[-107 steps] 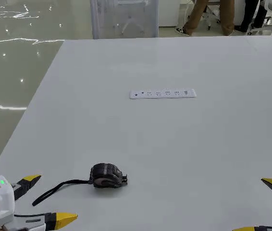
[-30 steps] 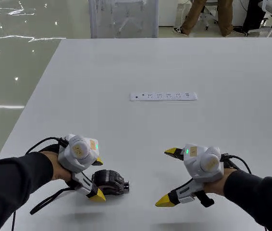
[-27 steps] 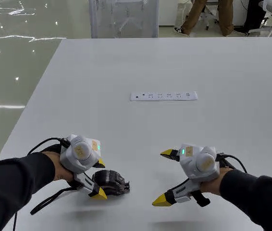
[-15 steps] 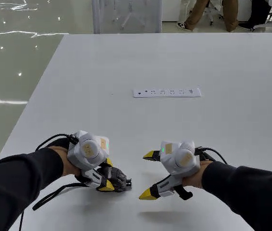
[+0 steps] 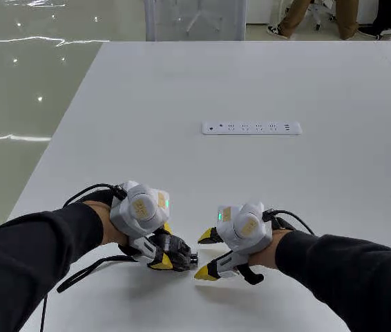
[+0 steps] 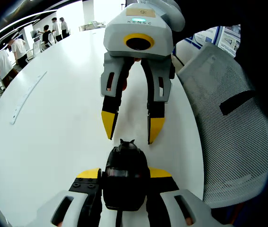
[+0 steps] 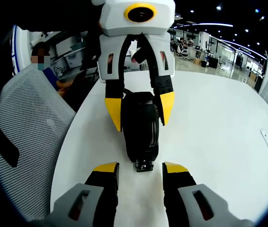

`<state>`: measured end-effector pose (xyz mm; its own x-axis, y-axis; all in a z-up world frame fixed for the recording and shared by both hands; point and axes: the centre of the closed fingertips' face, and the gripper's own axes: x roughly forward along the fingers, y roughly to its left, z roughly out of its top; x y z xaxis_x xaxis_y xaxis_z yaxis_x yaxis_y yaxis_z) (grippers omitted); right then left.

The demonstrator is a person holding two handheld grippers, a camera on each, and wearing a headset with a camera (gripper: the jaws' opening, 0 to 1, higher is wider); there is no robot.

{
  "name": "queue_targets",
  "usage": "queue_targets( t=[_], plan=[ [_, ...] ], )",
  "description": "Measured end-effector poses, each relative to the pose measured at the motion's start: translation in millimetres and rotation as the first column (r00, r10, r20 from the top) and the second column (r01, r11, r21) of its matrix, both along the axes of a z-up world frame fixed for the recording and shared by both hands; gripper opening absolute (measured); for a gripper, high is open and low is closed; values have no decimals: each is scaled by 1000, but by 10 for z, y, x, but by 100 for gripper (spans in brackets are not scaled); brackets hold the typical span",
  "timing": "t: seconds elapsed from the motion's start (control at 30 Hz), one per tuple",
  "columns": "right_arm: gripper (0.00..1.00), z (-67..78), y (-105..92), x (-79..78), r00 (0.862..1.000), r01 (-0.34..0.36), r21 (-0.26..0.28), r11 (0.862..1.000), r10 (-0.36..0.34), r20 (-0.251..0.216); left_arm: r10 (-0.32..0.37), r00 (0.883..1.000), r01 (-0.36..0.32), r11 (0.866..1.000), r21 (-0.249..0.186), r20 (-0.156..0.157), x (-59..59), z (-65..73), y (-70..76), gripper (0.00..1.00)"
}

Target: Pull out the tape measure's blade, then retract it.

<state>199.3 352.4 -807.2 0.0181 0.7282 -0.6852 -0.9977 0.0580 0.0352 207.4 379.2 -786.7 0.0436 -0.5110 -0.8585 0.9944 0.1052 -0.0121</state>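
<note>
A black tape measure (image 5: 177,250) lies near the front edge of the white table (image 5: 202,173), with its wrist strap (image 5: 85,271) trailing left. My left gripper (image 5: 164,247) is shut on the case, and in the left gripper view the case (image 6: 124,182) fills the gap between the yellow-tipped jaws (image 6: 124,173). My right gripper (image 5: 204,254) faces it from the right, open. In the right gripper view the blade's end hook (image 7: 143,165) sits between my open right gripper's (image 7: 140,168) tips, untouched. The blade is fully inside the case (image 7: 141,124).
A white power strip (image 5: 251,128) lies across the middle of the table. The table's left edge (image 5: 57,131) drops to a glossy floor. A grey mesh chair back (image 6: 228,137) stands close behind the work. People's legs (image 5: 313,14) are beyond the far edge.
My left gripper has shut on the tape measure's case. My right gripper has moved left until its open tips flank the blade's hook. The head camera has shifted slightly.
</note>
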Motion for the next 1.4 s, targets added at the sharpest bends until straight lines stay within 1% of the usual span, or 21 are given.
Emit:
queue_targets(
  t=[0.03, 0.13, 0.17, 0.2, 0.23, 0.3, 0.33, 0.37, 0.4, 0.47, 0.53, 0.73, 0.83, 0.87, 0.9, 1.07, 1.17, 1.23, 1.27, 1.3, 1.4],
  plan=[
    [32, -21, 7, 0, 1000, -3, -2, 1000, 3, 11, 1, 1000, -1, 1000, -1, -2, -4, 0, -1, 32],
    [29, -71, 13, 4, 1000, -13, -18, 1000, 13, 18, 5, 1000, -5, 1000, -2, -5, -4, -3, 4, 32],
    [27, -80, 12, 16, 999, -13, -26, 1000, 13, 31, 7, 1000, -7, 1000, -1, -7, -6, -4, 4, 32],
    [24, -93, 17, 55, 998, -7, -33, 999, 9, 56, 12, 1000, -12, 1000, 1, -11, -3, -7, 6, 32],
    [20, -106, 19, 76, 998, -3, -40, 999, 5, 63, 15, 1000, -15, 1000, 1, -13, -4, -8, 6, 32],
    [17, -108, 38, 96, 998, -1, -40, 999, 3, 56, 20, 1000, -20, 1000, 0, -15, -6, -8, 6, 32],
    [18, -103, 56, 87, 999, 4, -33, 999, -2, 41, 24, 1000, -24, 1000, -1, -16, -5, -8, 7, 33],
    [18, -103, 67, 87, 999, -1, -33, 999, 2, 42, 26, 999, -26, 1000, -2, -18, -6, -8, 7, 33],
    [16, -118, 68, 80, 999, -15, -45, 999, 17, 50, 27, 999, -27, 1000, -1, -19, -3, -9, 10, 33],
    [13, -168, 77, 42, 998, -42, -65, 997, 44, 41, 27, 999, -27, 1000, 2, -20, -3, -10, 9, 33],
    [13, -177, 85, 63, 994, -63, -87, 994, 71, 84, 27, 999, -27, 1000, 5, -21, -3, -11, 9, 33],
    [13, -181, 79, 70, 997, -45, -94, 995, 51, 64, 22, 1000, -22, 1000, -3, -13, -6, -9, 5, 32],
    [15, -194, 66, 98, 999, 0, -100, 995, 4, 41, 15, 1000, -15, 1000, 5, -6, -10, -9, 7, 32],
    [14, -196, 71, 84, 999, -10, -99, 995, 15, 43, 14, 1000, -14, 1000, 6, -6, 0, -10, 11, 32],
    [13, -196, 75, 65, 999, -4, -96, 995, 8, 35, 14, 1000, -14, 1000, 9, -6, 2, -13, 16, 32],
    [11, -195, 67, 76, 999, -12, -89, 996, 15, 33, 6, 1000, -6, 1000, 22, 0, 6, -17, 22, 32],
    [11, -189, 65, 78, 999, -14, -86, 996, 17, 29, 15, 1000, -14, 1000, 23, -2, 12, -19, 27, 32],
    [11, -179, 47, 102, 1000, -5, -81, 997, 6, 19, 28, 1000, -27, 999, 25, -6, 18, -19, 35, 32],
    [11, -170, 44, 99, 1000, 5, -71, 997, -5, 2, 23, 1000, -23, 999, 29, -4, 20, -19, 40, 32],
    [11, -165, 37, 99, 1000, 7, -71, 997, -7, -2, 22, 1000, -22, 999, 29, -4, 20, -20, 41, 32],
    [10, -157, 35, 82, 1000, 3, -74, 997, -4, -2, 26, 1000, -26, 999, 28, -6, 19, -17, 47, 32]
  ],
)
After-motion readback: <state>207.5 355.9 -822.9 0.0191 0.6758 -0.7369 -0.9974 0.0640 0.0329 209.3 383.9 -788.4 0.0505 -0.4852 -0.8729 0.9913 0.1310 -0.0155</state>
